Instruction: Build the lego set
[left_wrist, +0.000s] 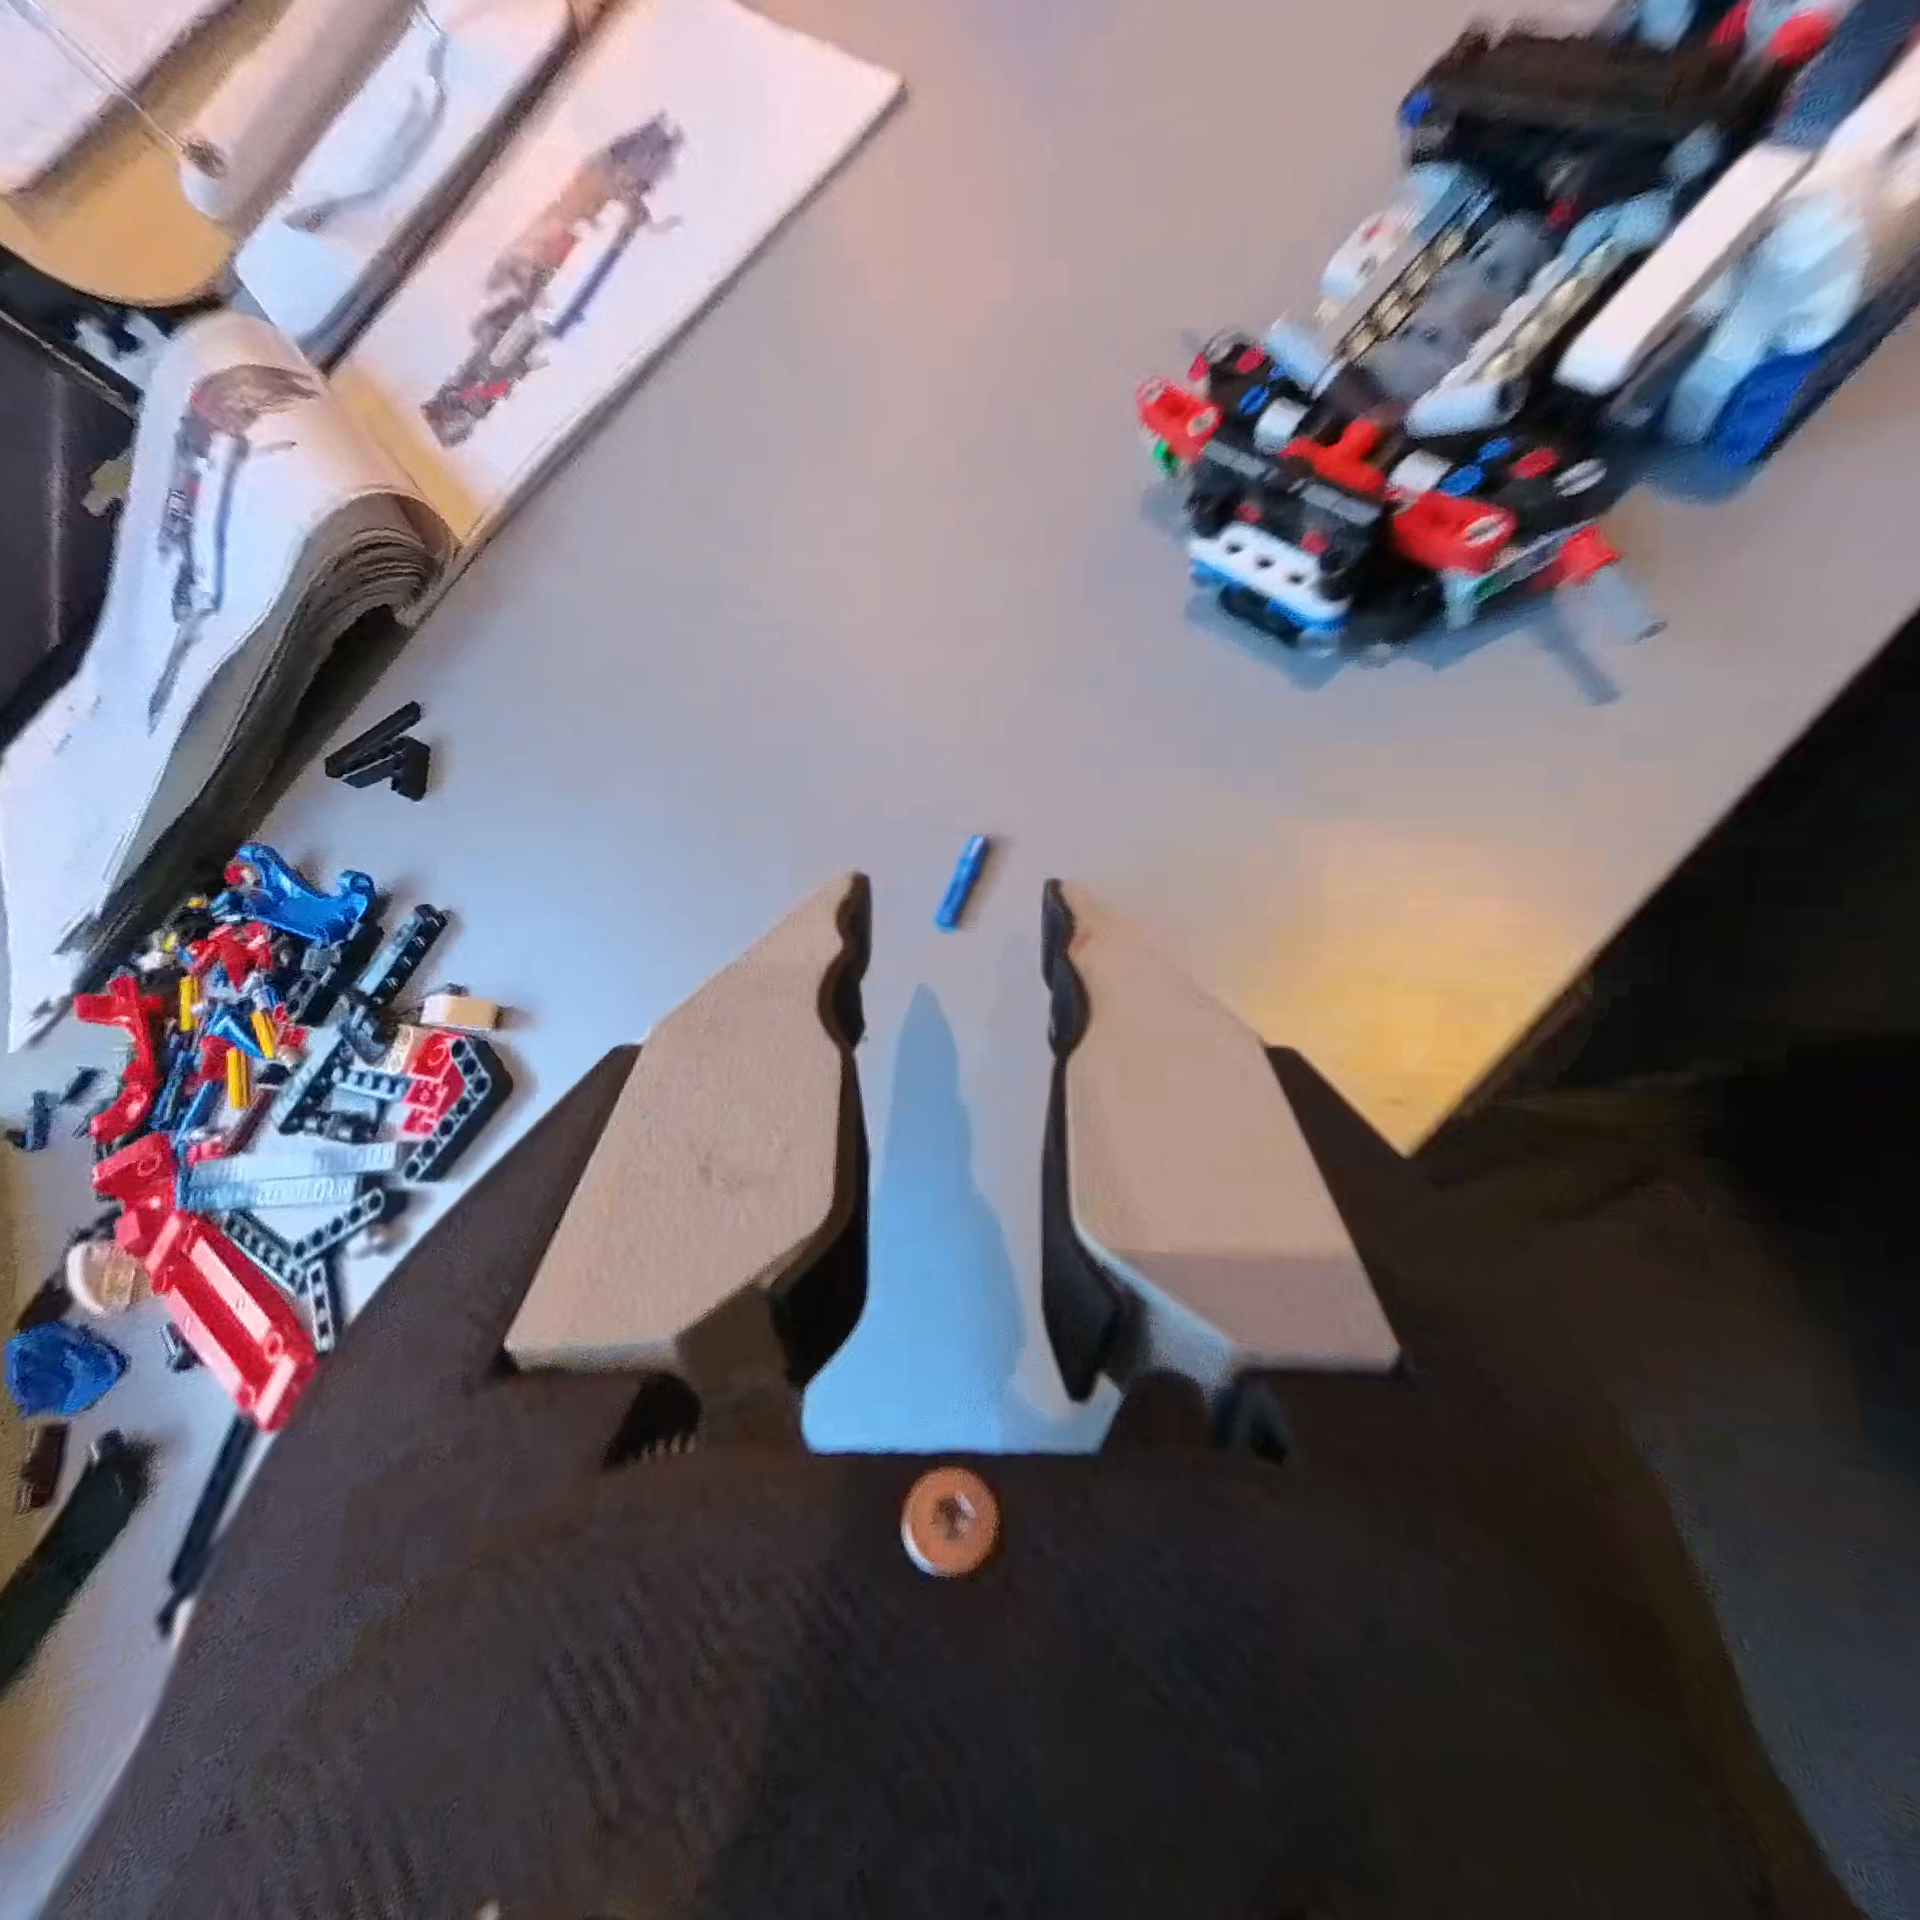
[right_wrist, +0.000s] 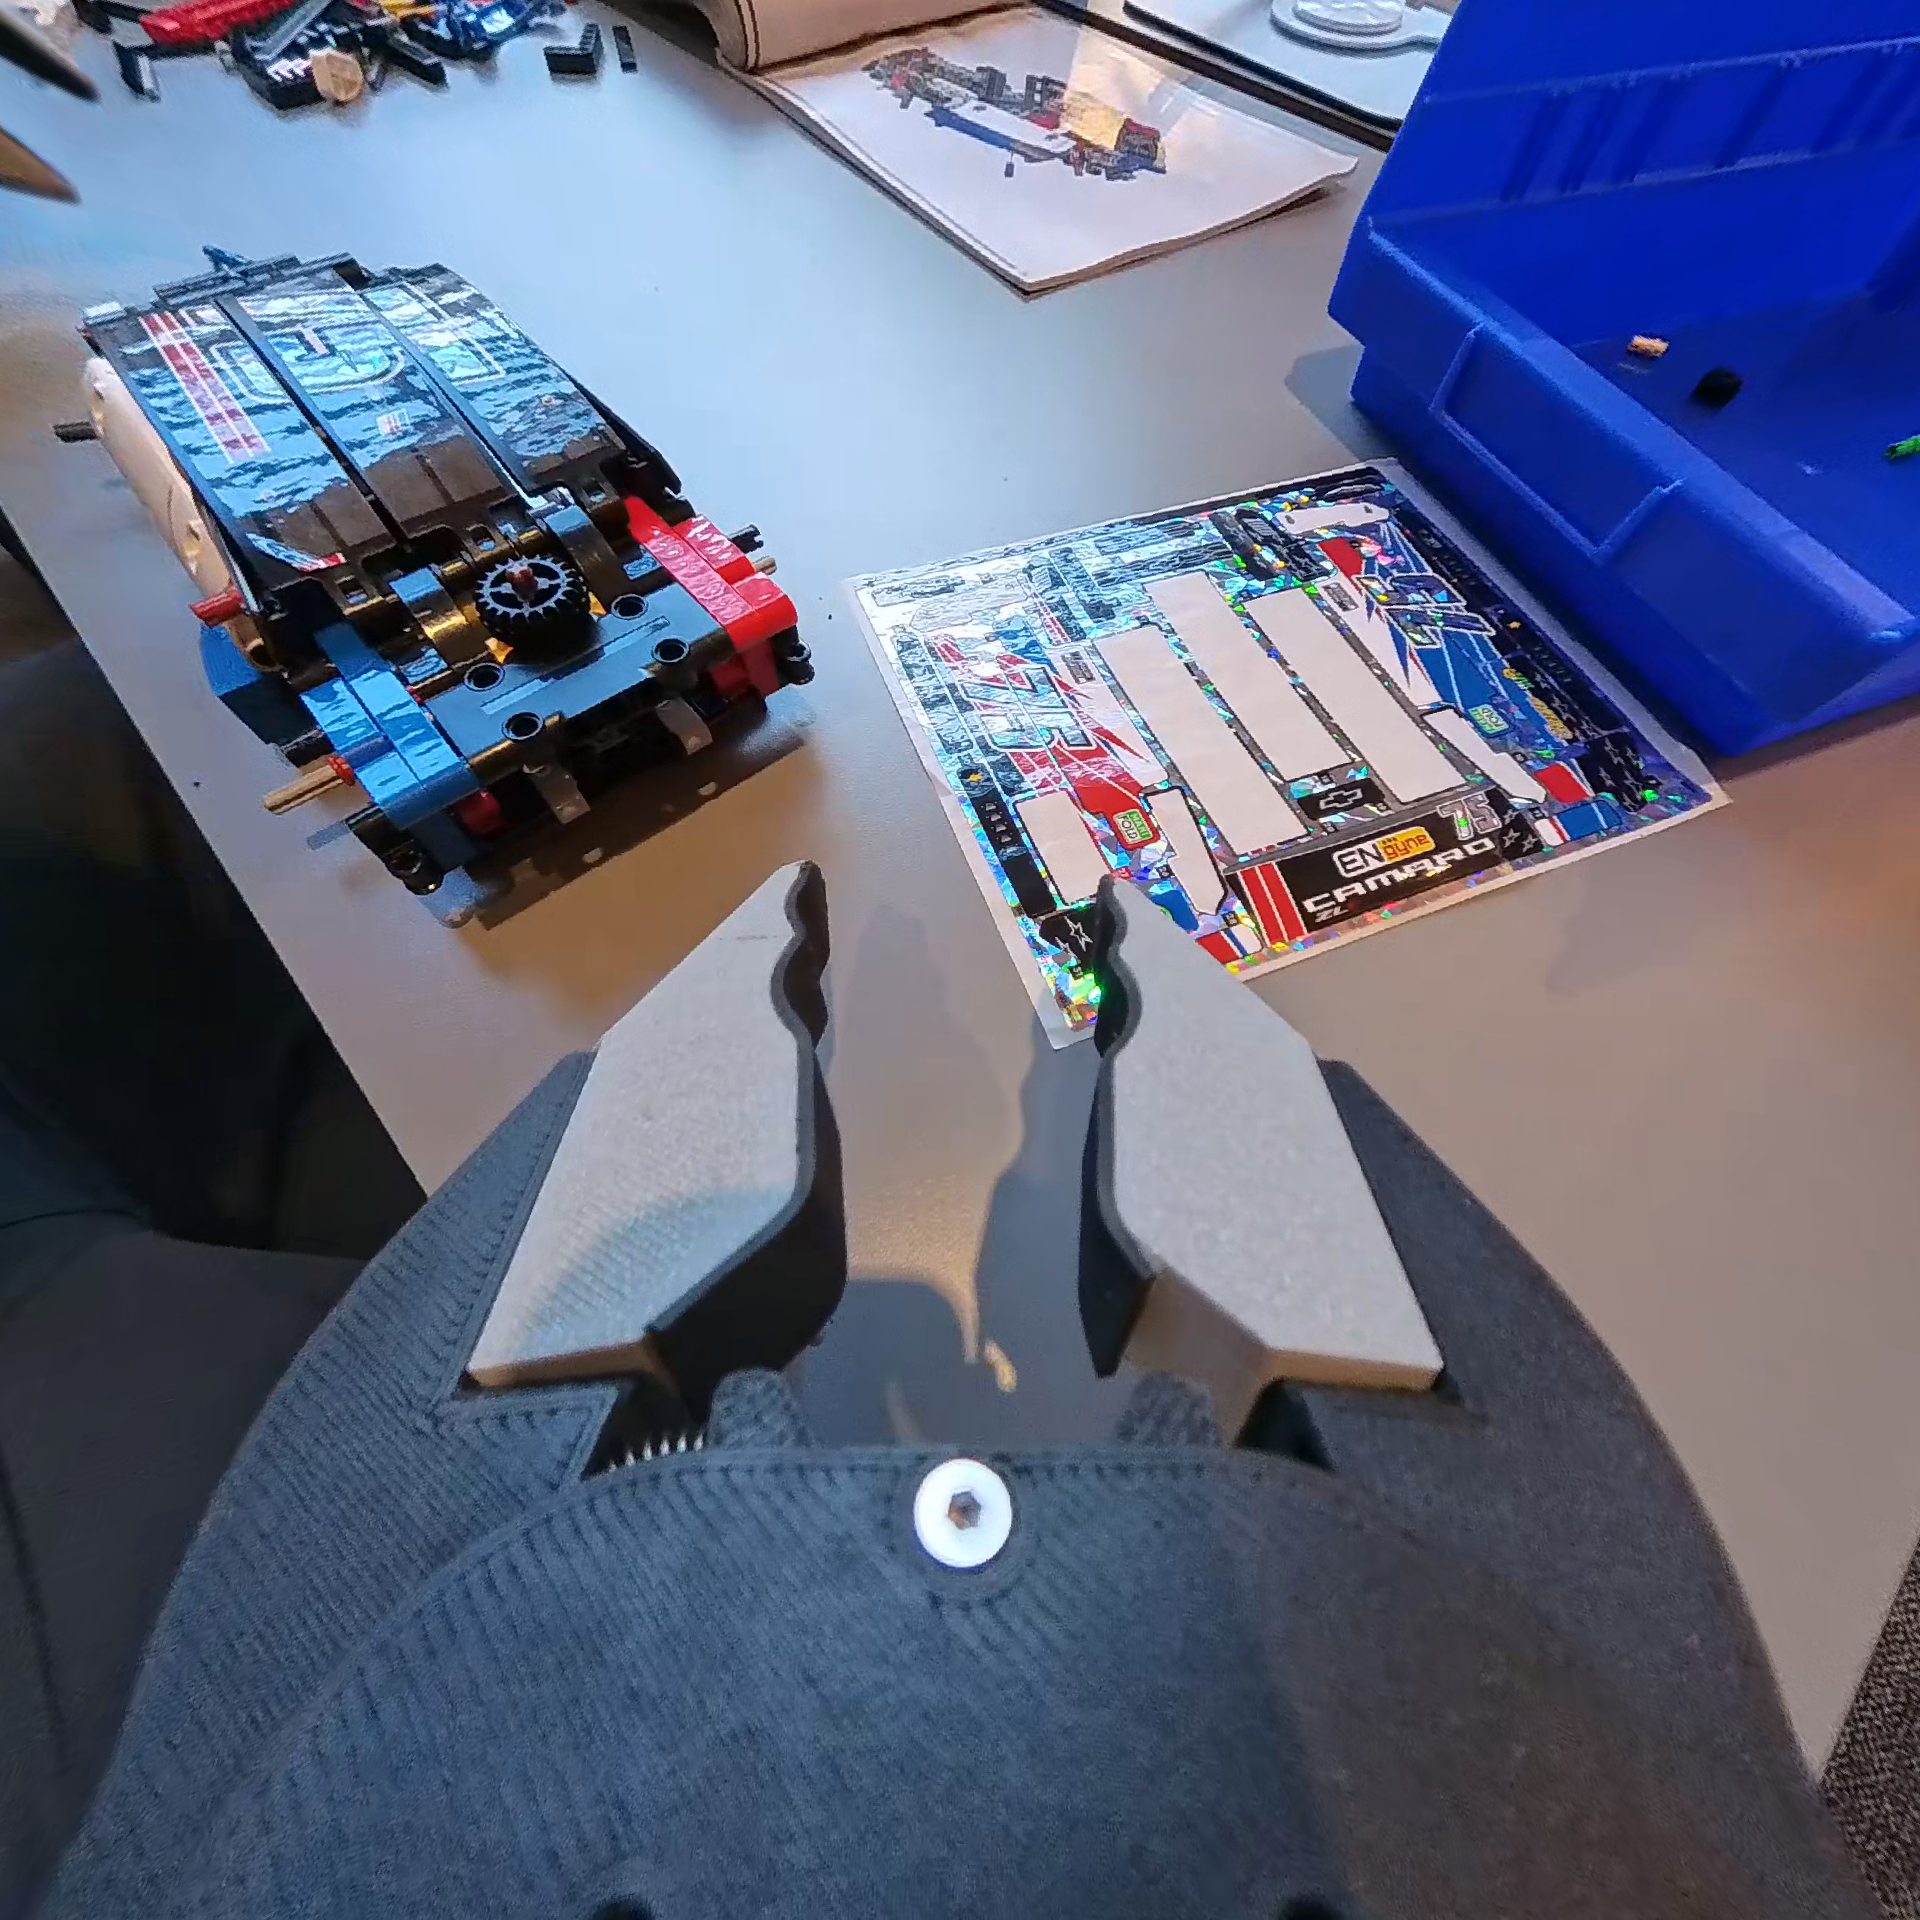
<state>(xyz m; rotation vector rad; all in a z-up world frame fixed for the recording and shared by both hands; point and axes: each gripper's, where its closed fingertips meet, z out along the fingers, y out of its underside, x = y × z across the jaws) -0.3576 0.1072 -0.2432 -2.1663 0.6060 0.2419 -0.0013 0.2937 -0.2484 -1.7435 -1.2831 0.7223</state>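
Observation:
A partly built black, blue and red lego car (left_wrist: 1538, 343) stands on the grey table at the upper right of the left wrist view, and at the left of the right wrist view (right_wrist: 416, 561). A small blue pin (left_wrist: 960, 881) lies on the table just beyond my left gripper (left_wrist: 956, 894), which is open and empty above it. A pile of loose red, blue and black pieces (left_wrist: 249, 1101) lies at the left. My right gripper (right_wrist: 961, 899) is open and empty over the table, between the car and a shiny sticker sheet (right_wrist: 1288, 727).
An open instruction booklet (left_wrist: 499, 312) lies at the far left, also seen in the right wrist view (right_wrist: 1049, 145). A blue plastic bin (right_wrist: 1662, 343) stands at the right. Two black angle pieces (left_wrist: 384, 750) lie by the booklet. The table edge (left_wrist: 1558, 1018) runs close on the right. My hands' fingertips stand some 40 centimeters from each other.

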